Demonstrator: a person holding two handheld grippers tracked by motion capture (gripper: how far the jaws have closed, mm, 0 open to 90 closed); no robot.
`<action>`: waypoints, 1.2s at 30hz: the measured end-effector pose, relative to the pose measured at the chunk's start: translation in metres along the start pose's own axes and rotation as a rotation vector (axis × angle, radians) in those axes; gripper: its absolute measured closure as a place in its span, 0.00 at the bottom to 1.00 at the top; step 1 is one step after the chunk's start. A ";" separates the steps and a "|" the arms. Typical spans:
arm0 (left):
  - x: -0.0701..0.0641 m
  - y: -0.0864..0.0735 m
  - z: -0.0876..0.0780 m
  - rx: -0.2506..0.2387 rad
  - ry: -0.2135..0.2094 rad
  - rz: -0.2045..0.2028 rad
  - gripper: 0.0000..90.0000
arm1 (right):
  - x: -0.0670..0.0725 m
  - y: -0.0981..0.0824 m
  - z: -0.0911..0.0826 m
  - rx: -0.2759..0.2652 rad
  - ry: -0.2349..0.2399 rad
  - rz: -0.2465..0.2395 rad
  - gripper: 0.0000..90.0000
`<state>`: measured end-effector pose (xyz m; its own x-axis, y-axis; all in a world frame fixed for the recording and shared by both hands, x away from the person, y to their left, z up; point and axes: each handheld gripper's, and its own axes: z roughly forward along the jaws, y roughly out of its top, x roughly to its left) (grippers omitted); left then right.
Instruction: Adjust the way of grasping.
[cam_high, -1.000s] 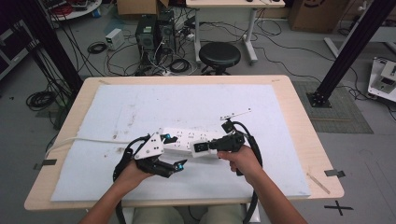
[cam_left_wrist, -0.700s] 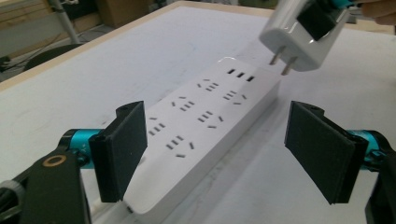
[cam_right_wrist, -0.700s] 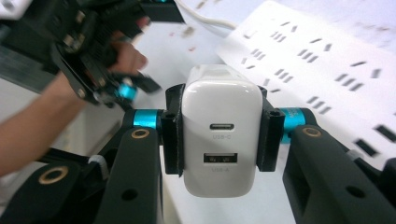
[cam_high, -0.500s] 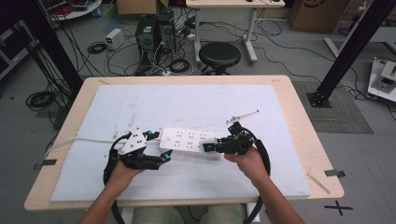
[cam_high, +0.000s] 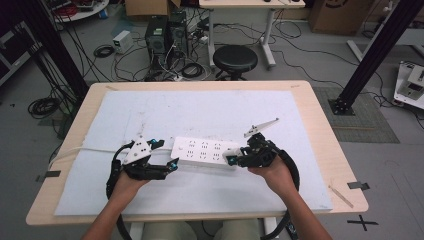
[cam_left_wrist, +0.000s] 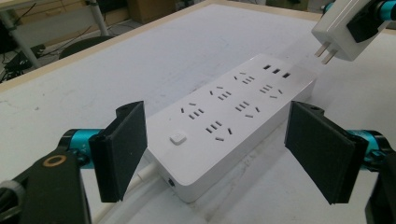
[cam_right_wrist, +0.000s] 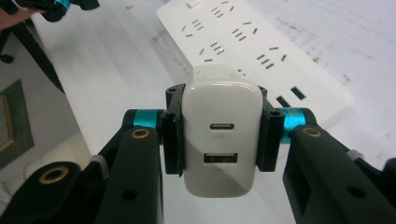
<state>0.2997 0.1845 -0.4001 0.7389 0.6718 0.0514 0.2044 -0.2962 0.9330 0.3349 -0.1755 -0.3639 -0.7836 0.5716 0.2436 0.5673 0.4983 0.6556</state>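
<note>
I see the big wooden bench (cam_high: 320, 150) with a white mat (cam_high: 200, 115) spread over most of it. On the floor far behind the bench sit a black round stool (cam_high: 235, 59), a dark computer box (cam_high: 164, 37) and lots of tangled cables (cam_high: 105, 50). A black slanted frame leg (cam_high: 372, 55) stands off to the far right.

In the middle of the mat, near my side, lies the long white power strip (cam_high: 202, 151). Its white cord (cam_high: 80, 150) runs off to the left, over the edge of the mat. The top of the strip is bare, so nothing blocks its holes.

My left tongs (cam_high: 165, 155) sit at the left end of the strip. Their jaws stand open, one on each side of that end, and they do not press on it. In the left gripper view the strip (cam_left_wrist: 224, 121) lies between the two black pads with a gap on both sides.

My right tongs (cam_high: 231, 159) are at the right end of the strip. They are squeezed tight on a small white charger (cam_right_wrist: 222, 135). The charger hangs just above the right end of the strip, and its two metal pins (cam_left_wrist: 325, 53) are not in any hole.
</note>
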 end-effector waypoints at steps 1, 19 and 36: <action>0.000 0.000 0.000 0.000 0.001 0.001 0.24 | -0.001 0.000 -0.001 0.007 -0.008 -0.004 0.70; 0.007 0.001 -0.011 -0.008 0.053 -0.013 0.24 | -0.010 -0.002 -0.022 0.125 -0.096 -0.106 0.70; 0.014 -0.004 -0.023 -0.028 0.096 -0.058 0.24 | -0.024 -0.005 -0.047 0.183 -0.159 -0.113 0.70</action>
<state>0.2942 0.2103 -0.3953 0.6612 0.7496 0.0298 0.2261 -0.2369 0.9449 0.3390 -0.2226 -0.3397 -0.8033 0.5933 0.0516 0.5260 0.6662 0.5288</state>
